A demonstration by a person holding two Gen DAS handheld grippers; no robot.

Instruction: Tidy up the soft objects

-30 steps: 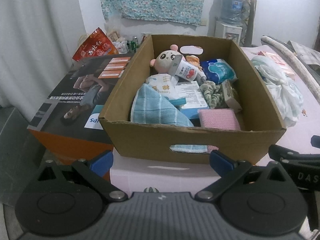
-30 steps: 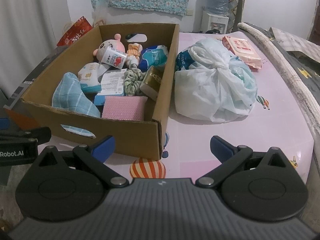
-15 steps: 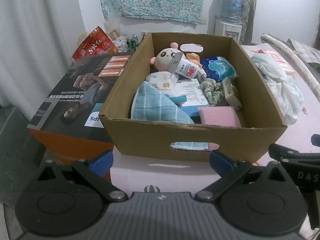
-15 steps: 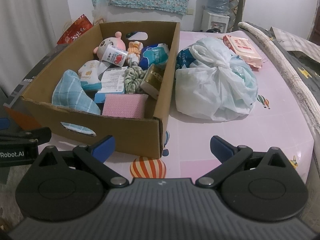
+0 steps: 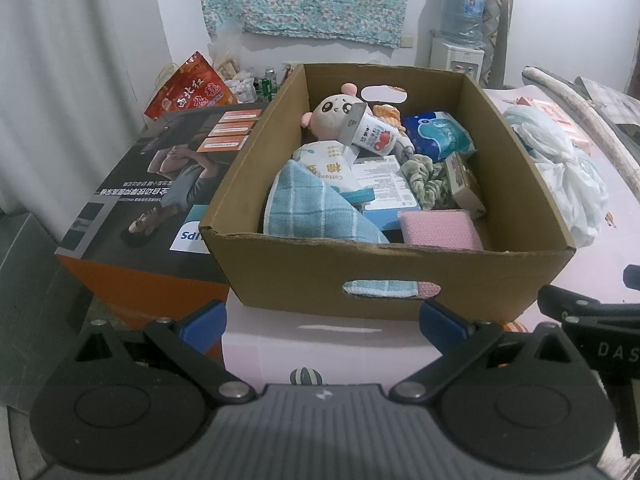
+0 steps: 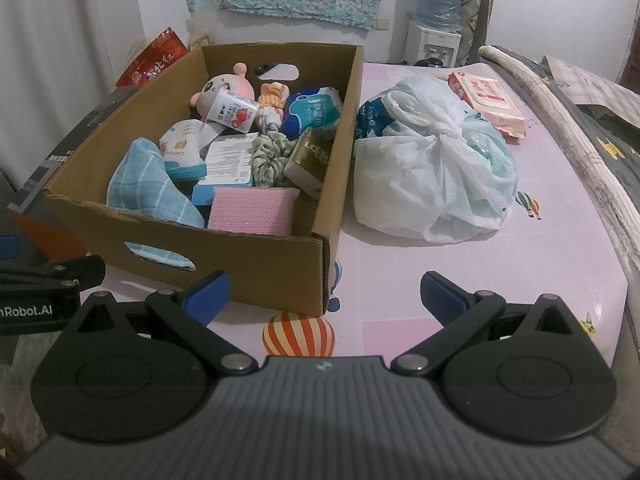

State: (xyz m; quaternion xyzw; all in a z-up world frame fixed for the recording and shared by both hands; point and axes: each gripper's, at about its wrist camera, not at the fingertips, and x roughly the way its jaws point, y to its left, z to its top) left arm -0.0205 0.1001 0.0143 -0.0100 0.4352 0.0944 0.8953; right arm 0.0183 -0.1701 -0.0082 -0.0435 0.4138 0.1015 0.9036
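A brown cardboard box (image 5: 304, 276) (image 6: 256, 260) stands on the pink table. In it lie a blue checked towel (image 5: 316, 212) (image 6: 148, 188), a pink cloth (image 5: 440, 230) (image 6: 252, 210), a plush toy (image 5: 332, 114) (image 6: 224, 88), a green scrunchie (image 5: 424, 178) (image 6: 268, 156), tissue packs and cartons. My left gripper (image 5: 320, 318) is open and empty, in front of the box's near wall. My right gripper (image 6: 324, 294) is open and empty, at the box's near right corner.
A knotted white plastic bag (image 6: 436, 168) (image 5: 568, 160) lies right of the box, a pink wipes pack (image 6: 488, 100) behind it. A dark printed box (image 5: 160, 192) stands left of the cardboard box. A water dispenser (image 6: 436, 20) stands at the back wall.
Both grippers have crept slightly nearer the box; the box shows a little higher and larger in view. Nothing has been taken hold of.
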